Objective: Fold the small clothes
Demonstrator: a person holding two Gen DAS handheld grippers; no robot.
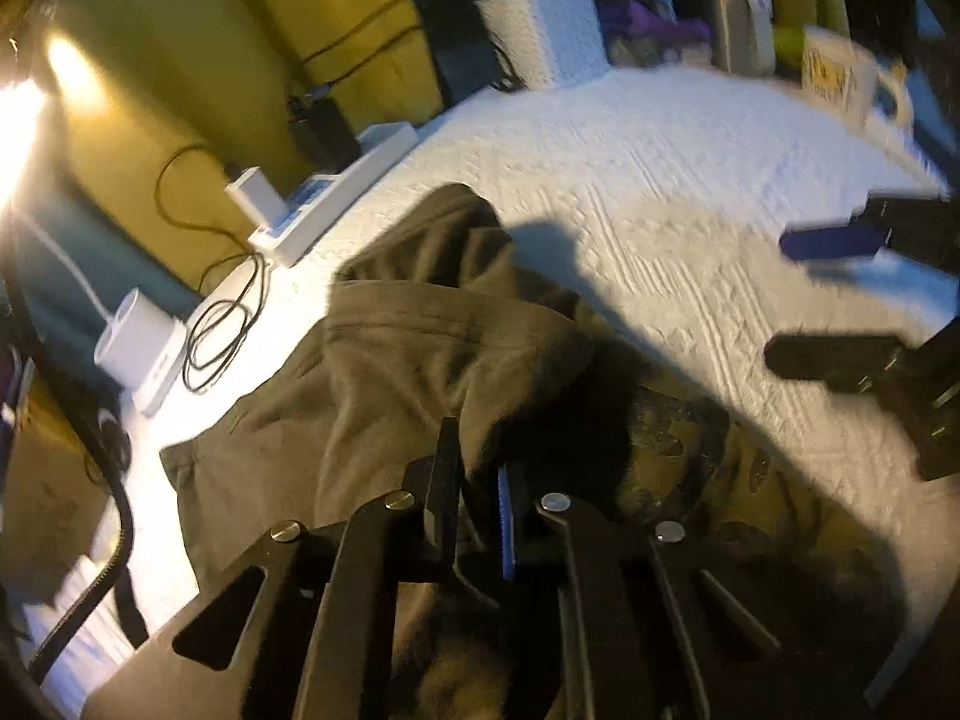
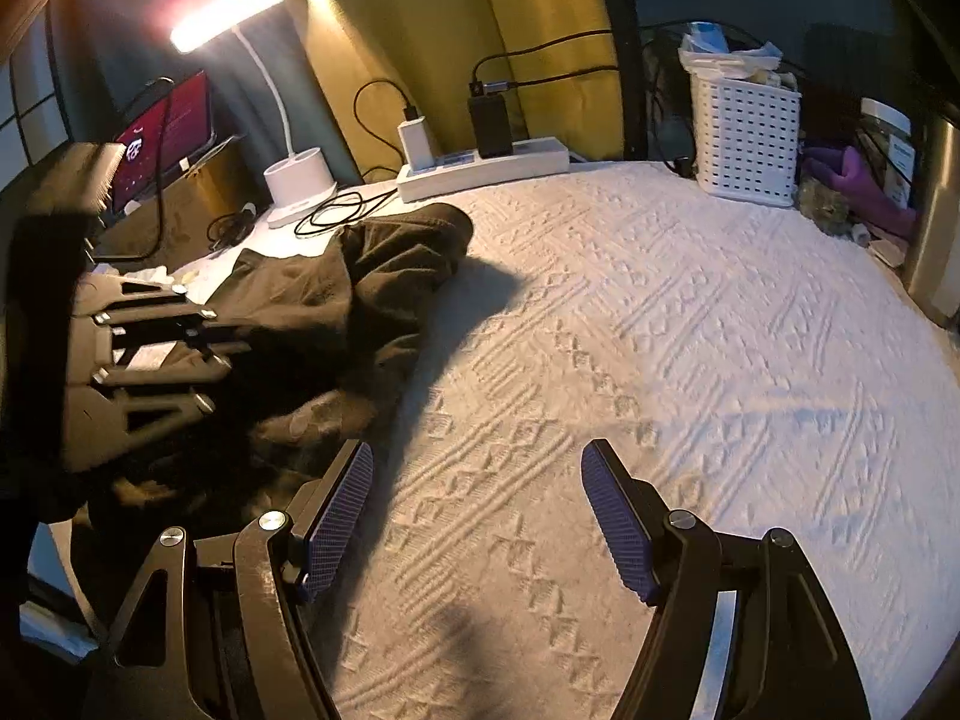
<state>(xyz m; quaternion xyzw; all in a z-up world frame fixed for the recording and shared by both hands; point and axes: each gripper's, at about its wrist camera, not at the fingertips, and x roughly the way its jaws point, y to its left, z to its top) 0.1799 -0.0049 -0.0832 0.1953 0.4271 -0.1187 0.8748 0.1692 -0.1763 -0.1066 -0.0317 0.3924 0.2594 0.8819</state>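
Olive-brown garment (image 1: 384,372), crumpled on white bedspread (image 1: 690,180)

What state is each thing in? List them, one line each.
left claw: shut on the garment
right claw: open, empty, over the bedspread
garment: crumpled, partly folded over itself
desk lamp: lit
tablet: screen on
power strip: two chargers plugged in

White textured table cover (image 2: 660,360): olive garment (image 2: 336,300) at 9 o'clock, power strip (image 2: 480,171), lamp base (image 2: 298,186), basket (image 2: 744,138) along 12.
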